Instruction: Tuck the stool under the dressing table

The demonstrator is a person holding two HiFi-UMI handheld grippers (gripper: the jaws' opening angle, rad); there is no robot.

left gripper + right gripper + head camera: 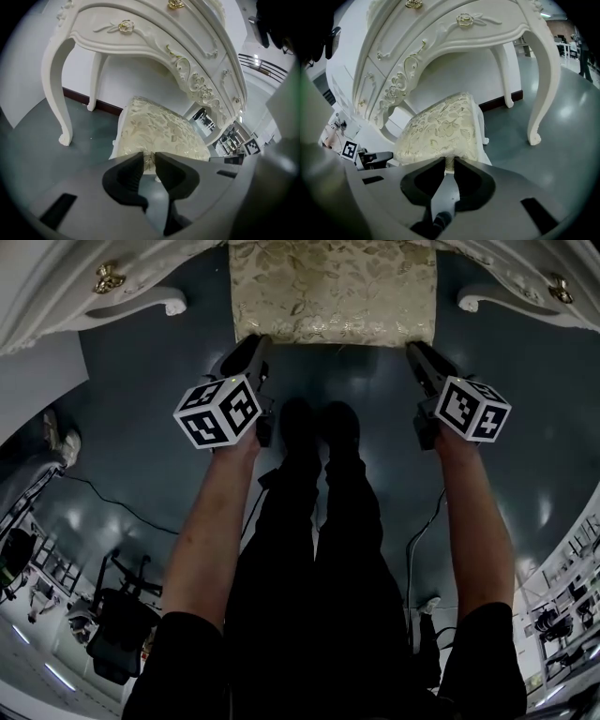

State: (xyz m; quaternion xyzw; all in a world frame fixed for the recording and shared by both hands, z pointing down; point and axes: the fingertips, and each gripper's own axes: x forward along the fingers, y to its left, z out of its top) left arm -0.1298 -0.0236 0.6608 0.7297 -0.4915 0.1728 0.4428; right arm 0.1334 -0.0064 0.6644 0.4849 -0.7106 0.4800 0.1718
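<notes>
The stool [333, 292], with a cream floral cushion, stands at the top of the head view, partly beneath the white dressing table [112, 287]. My left gripper [254, 339] is shut on the cushion's near left edge, and my right gripper [415, 347] is shut on its near right edge. In the left gripper view, the left gripper [149, 161] pinches the cushion fabric of the stool [159, 131] under the carved dressing table [140, 37]. The right gripper view shows the right gripper [449, 163] pinching the stool [440, 129] the same way below the dressing table [454, 37].
The person's legs and dark shoes [319, 427] stand between the grippers, just short of the stool. Curved table legs [58, 93] [543, 84] flank the stool on the dark grey floor. A wall with dark skirting [108, 107] lies behind. Cables [122, 504] and equipment [122, 624] lie behind the person.
</notes>
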